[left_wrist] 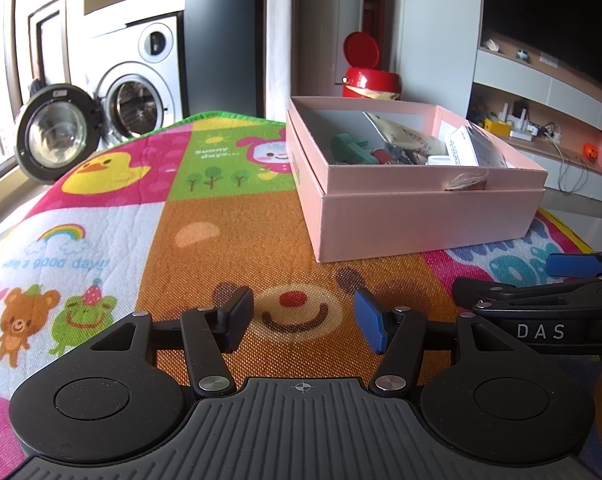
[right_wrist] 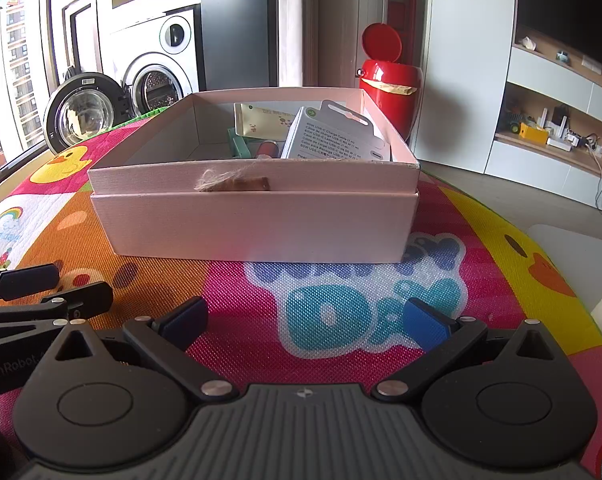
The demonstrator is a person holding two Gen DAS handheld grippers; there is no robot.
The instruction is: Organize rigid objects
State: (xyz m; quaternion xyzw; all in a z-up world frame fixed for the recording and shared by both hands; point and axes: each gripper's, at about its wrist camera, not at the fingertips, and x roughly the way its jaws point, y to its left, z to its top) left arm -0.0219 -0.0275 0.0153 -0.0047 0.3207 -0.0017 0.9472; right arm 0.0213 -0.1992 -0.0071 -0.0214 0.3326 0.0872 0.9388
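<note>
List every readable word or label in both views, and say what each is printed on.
"Sunny days..." on the colourful play mat.
"DAS" on the right gripper.
"GenRobot" on the left gripper.
"60W USB-C Charge Cable (1 m)" on the grey cable packet; lower lines blurred.
Cream tube: unreadable.

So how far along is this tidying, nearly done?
Looks close to finished. Done: items already sit inside the pink box, including a white charger pack and a cream tube. In hand: nothing; left gripper and right gripper hover open. Left: no loose items visible on the mat.
</note>
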